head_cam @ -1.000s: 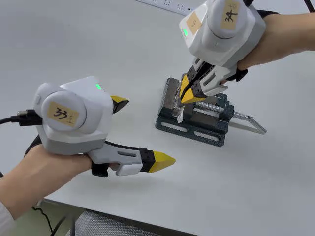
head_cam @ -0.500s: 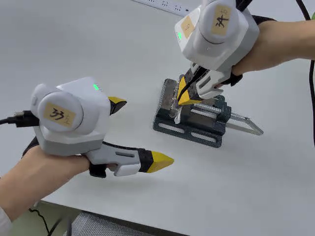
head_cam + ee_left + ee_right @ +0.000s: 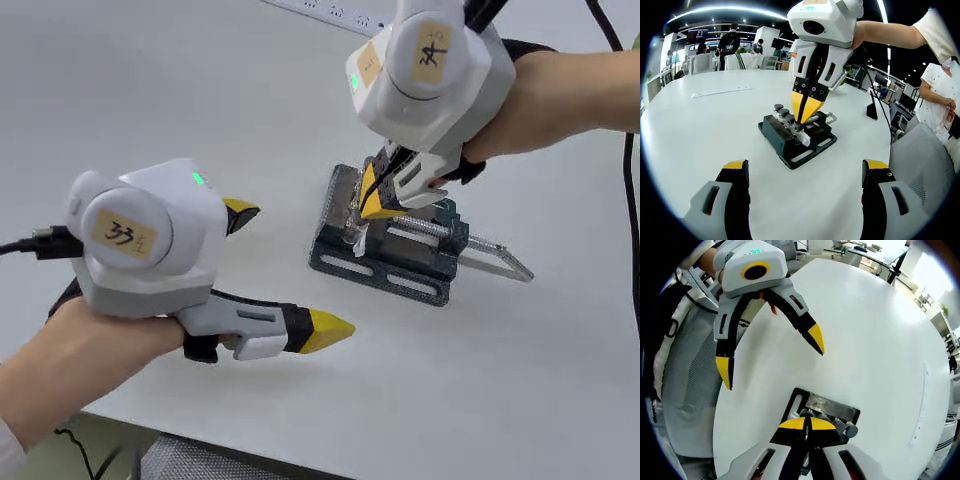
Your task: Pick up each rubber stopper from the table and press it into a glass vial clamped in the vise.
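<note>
White table (image 3: pixel 180 90), seen from above. Left gripper (image 3: pixel 290 268), jaws spread wide, hovers near the table's front edge. Right gripper (image 3: pixel 372 207), jaws pressed together, points down at the dark vise (image 3: pixel 395 262), tips just over a row of glass vials (image 3: pixel 785 120) clamped there. Dark rubber stoppers (image 3: pixel 778 106) cap the vials beside the tips; anything pinched is hidden.

Bright, even light from long ceiling lamps (image 3: pixel 725 9) makes the white worktop (image 3: pixel 200 90) shine softly, shadows are faint, and both gripper views bend round at their edges.
</note>
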